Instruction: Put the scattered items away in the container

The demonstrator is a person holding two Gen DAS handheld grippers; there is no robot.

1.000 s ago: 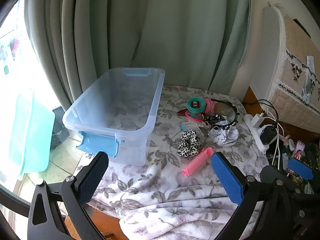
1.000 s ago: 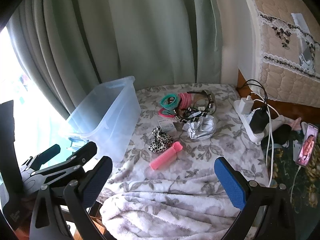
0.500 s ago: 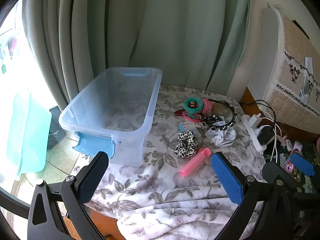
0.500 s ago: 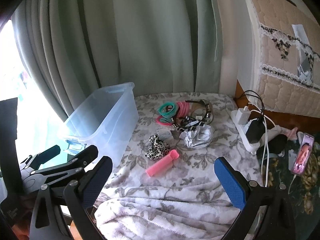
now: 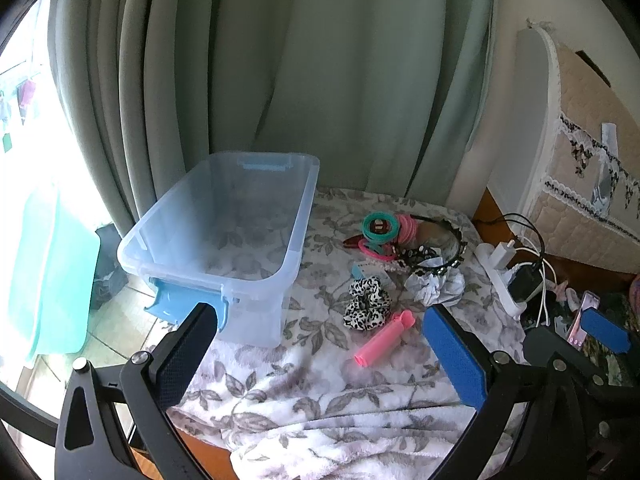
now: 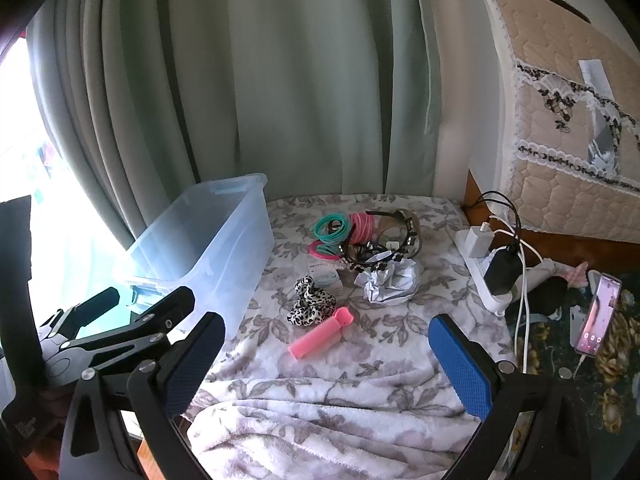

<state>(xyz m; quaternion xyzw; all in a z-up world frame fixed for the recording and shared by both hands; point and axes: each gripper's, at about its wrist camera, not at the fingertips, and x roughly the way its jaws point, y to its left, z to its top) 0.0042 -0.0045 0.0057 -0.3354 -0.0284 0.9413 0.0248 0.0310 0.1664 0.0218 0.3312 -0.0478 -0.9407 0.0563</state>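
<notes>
Both the left tongs (image 5: 320, 356) and the right tongs (image 6: 328, 364) hang wide apart and empty above the flowered blanket (image 6: 360, 400), the pink clip (image 5: 384, 338) lying just ahead between their tips, the clear container (image 5: 224, 232) ahead to their left.

My left tongs (image 5: 320, 356) and right tongs (image 6: 326, 364): black frames, silver screws, blue textured pads (image 6: 460, 364) inside each finger.
</notes>
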